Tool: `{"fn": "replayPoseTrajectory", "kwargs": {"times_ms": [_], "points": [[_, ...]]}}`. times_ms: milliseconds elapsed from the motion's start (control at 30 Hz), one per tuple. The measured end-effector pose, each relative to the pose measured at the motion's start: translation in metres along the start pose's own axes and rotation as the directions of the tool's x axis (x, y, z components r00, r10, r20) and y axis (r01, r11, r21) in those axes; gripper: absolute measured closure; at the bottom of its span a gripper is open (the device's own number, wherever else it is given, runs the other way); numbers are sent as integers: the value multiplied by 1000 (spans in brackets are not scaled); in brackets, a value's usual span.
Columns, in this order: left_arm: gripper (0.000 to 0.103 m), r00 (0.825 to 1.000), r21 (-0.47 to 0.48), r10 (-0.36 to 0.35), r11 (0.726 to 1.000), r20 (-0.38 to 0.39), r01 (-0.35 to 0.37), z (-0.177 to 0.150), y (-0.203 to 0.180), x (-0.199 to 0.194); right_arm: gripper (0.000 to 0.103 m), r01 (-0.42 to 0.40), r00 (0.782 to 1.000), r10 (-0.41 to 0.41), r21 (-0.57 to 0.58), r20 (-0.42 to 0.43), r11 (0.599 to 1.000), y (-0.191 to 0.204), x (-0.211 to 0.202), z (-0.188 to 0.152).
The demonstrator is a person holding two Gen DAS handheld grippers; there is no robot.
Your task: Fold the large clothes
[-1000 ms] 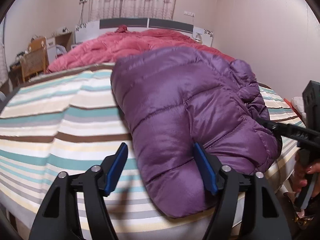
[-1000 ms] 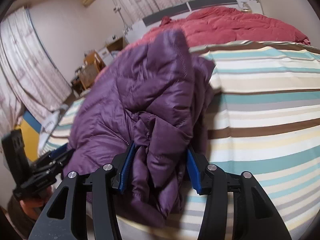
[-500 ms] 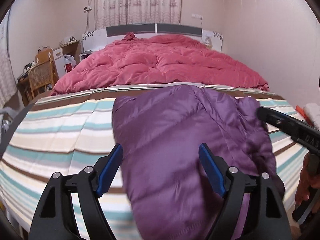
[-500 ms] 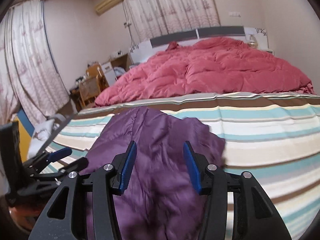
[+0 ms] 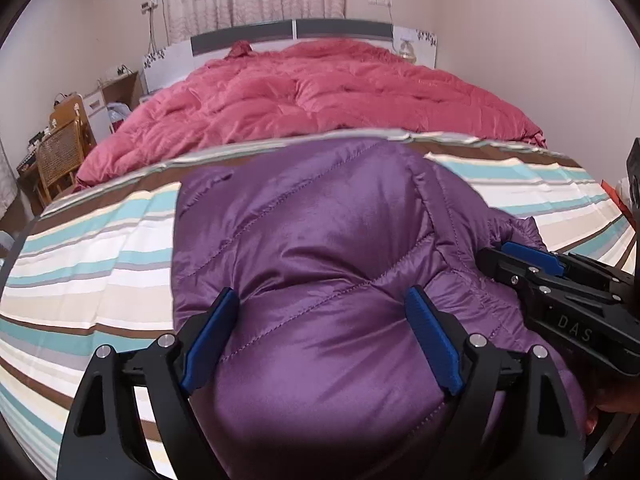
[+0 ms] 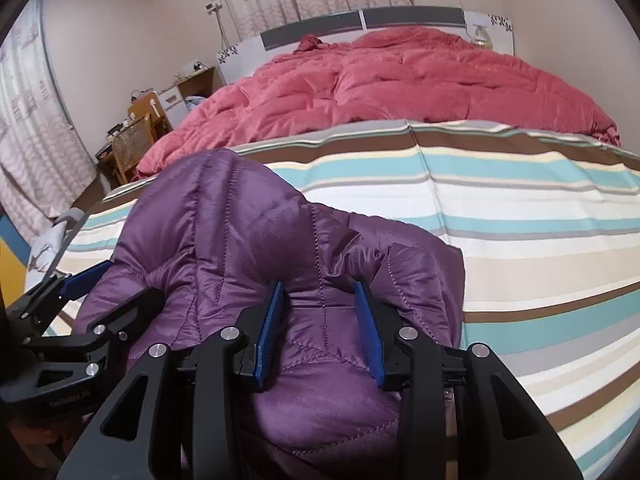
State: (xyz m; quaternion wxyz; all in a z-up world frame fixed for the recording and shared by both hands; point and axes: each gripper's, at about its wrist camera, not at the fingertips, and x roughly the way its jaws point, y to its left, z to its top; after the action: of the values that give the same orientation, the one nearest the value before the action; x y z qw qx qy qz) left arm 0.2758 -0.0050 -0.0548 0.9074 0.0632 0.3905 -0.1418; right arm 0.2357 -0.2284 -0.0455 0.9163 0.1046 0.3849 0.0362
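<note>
Your left gripper point(image 5: 326, 338) stands with its jaws wide and they have just been opening further; the purple jacket point(image 5: 320, 248) bulges up between the two blue pads point(image 5: 210, 336), and the pads straddle the padding without pinching it. Your right gripper point(image 6: 320, 330) has its jaws at a narrower gap and they have just been closing; a crumpled fold of the jacket point(image 6: 256, 248) sits between them, yet whether the pads actually press on the cloth is not clear. The jacket lies in a puffy heap on the striped sheet point(image 5: 88, 264) at the near edge of the bed, under and ahead of both pairs of jaws. From the left jaws, your right gripper point(image 5: 532, 268) shows just to the right, resting against the jacket's rumpled edge. Beyond both pairs of jaws, a red quilt point(image 6: 400, 84) covers the far part of the bed.
</note>
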Motion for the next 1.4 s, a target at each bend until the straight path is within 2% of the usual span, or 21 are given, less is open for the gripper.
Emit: {"fn": "replayPoseTrajectory", "kwargs": {"times_ms": [100, 300, 500, 633, 767, 900, 1167, 1400], "points": [[17, 1000, -23, -19, 1000, -25, 18, 1, 4, 13, 67, 7, 1000, -7, -1, 2, 1000, -2, 11, 0], [17, 1000, -24, -18, 1000, -17, 18, -3, 3, 18, 67, 8, 1000, -8, -10, 8, 1000, -1, 13, -3], [13, 997, 5, 55, 998, 47, -56, -11, -4, -14, 65, 33, 999, -31, -62, 28, 998, 8, -13, -3], [10, 997, -44, 39, 998, 73, -36, -24, 1, -38, 57, 21, 998, -18, -49, 56, 999, 12, -40, -11], [5, 997, -131, -11, 991, 72, 20, -43, 10, -60, 57, 24, 997, -17, -85, 74, 996, 21, -64, -18], [2, 997, -184, -24, 982, 80, 38, -62, 16, -78, 57, 21, 997, -11, -117, 81, 993, 27, -84, -27], [2, 997, -170, -14, 985, 74, 26, -92, 15, -91, 57, 9, 998, -1, -140, 62, 990, 33, -105, -52], [2, 998, -158, -8, 987, 59, 17, -105, 18, -91, 57, 16, 1000, -13, -136, 19, 991, 28, -101, -75]]}}
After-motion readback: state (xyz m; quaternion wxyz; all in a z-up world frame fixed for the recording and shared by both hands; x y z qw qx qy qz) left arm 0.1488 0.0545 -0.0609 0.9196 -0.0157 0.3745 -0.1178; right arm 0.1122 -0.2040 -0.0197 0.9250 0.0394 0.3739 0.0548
